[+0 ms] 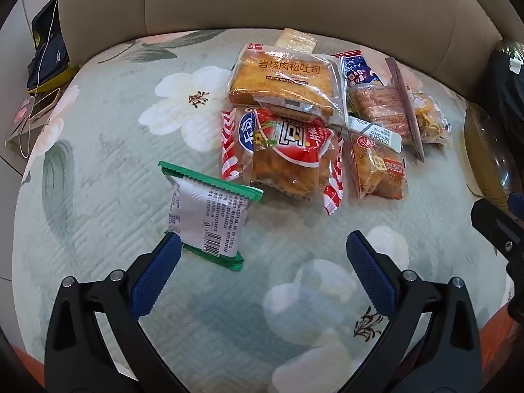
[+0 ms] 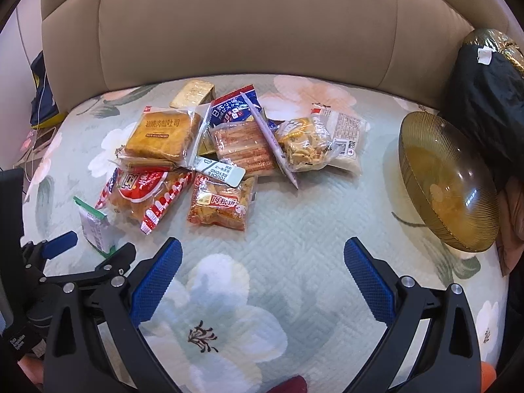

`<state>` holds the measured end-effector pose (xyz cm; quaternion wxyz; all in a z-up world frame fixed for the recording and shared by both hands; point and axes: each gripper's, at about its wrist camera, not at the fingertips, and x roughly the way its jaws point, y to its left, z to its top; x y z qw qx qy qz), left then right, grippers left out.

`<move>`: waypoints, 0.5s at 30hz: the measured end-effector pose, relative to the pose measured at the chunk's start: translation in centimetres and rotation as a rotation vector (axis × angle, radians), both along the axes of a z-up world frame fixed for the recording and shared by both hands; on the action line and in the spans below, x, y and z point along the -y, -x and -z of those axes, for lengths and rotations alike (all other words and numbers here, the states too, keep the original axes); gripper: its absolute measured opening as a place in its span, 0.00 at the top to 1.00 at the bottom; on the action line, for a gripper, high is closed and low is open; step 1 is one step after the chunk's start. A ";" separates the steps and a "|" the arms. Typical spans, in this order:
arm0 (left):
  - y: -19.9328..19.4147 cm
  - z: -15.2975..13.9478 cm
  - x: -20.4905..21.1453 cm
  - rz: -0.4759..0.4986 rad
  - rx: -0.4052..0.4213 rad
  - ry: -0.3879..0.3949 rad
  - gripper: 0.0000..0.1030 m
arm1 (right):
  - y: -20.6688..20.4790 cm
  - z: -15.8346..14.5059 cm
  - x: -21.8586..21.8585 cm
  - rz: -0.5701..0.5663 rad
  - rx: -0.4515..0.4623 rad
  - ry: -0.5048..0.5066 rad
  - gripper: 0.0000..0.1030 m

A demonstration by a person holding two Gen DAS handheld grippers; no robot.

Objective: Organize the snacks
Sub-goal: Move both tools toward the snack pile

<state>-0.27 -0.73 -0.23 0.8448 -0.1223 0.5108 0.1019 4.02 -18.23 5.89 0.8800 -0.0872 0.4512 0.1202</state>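
1. The left gripper (image 1: 263, 245) hangs low over a floral quilted cover (image 1: 108, 177) on a sofa seat, its two blue-padded fingers (image 1: 157, 271) spread wide apart and gripping nothing.
2. Just ahead of its left finger stands a green-edged packet (image 1: 208, 216), tilted, barcode side up. The finger's tip overlaps the packet's lower corner in this view, but I cannot tell whether they touch.
3. The right gripper (image 2: 262, 249) hovers over the same cover, its jaws equally wide apart and empty, with bare quilt between them.
4. Beyond both grippers the snacks lie in a loose, overlapping heap: a red-and-white bread bag (image 1: 285, 150) nearest the green-edged packet, and a toast pack (image 1: 281, 78) behind it.
5. To the right of the red-and-white bag lies an orange meat-floss cake packet (image 2: 219, 208), with a small white sachet (image 2: 219, 172) across its top edge.
6. Further back are a blue packet (image 2: 234, 106), a clear pack of striped biscuits (image 2: 244, 149) and a slim purple stick (image 2: 273, 140) laid diagonally over them.
7. A clear bag of crunchy pieces (image 2: 306, 145) ends the heap on the right.
8. Well apart, at the right edge of the seat, an amber ribbed glass bowl (image 2: 422, 150) leans tilted against dark bundles. No snack shows inside it.
9. The beige sofa back (image 2: 245, 26) rises behind everything.
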 end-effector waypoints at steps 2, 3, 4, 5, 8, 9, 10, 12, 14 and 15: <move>0.0 0.0 0.1 0.005 -0.002 0.015 0.03 | 0.3 0.1 -0.3 -0.007 0.001 0.006 0.05; 0.0 0.0 0.1 0.005 -0.002 0.017 0.03 | 0.1 0.0 -0.3 -0.009 0.003 -0.006 0.05; -0.1 -0.1 0.1 0.006 0.000 0.017 0.03 | 0.3 0.0 -0.4 -0.016 0.008 -0.004 0.05; 0.0 -0.1 0.1 0.006 0.005 0.015 0.03 | 0.3 -0.2 -0.5 -0.020 0.022 0.003 0.05; 0.1 -0.1 0.3 0.002 0.010 0.005 0.03 | 0.4 -0.2 -0.8 -0.029 0.029 0.032 0.05; 0.1 -0.1 0.3 0.001 0.009 0.006 0.03 | 0.4 -0.3 -0.9 -0.032 0.041 0.031 0.05; 0.0 -0.2 0.3 0.000 0.010 0.006 0.03 | 0.4 -0.2 -0.9 -0.033 0.038 0.034 0.05; 0.0 -0.2 0.4 -0.001 0.012 0.011 0.03 | 0.3 -0.2 -0.8 -0.031 0.028 0.043 0.05; -0.1 -0.2 0.4 -0.002 0.011 0.016 0.03 | 0.2 -0.3 -0.8 -0.028 0.026 0.044 0.05; -0.1 -0.3 0.4 -0.001 0.009 0.017 0.03 | 0.1 -0.3 -0.7 -0.027 0.022 0.043 0.05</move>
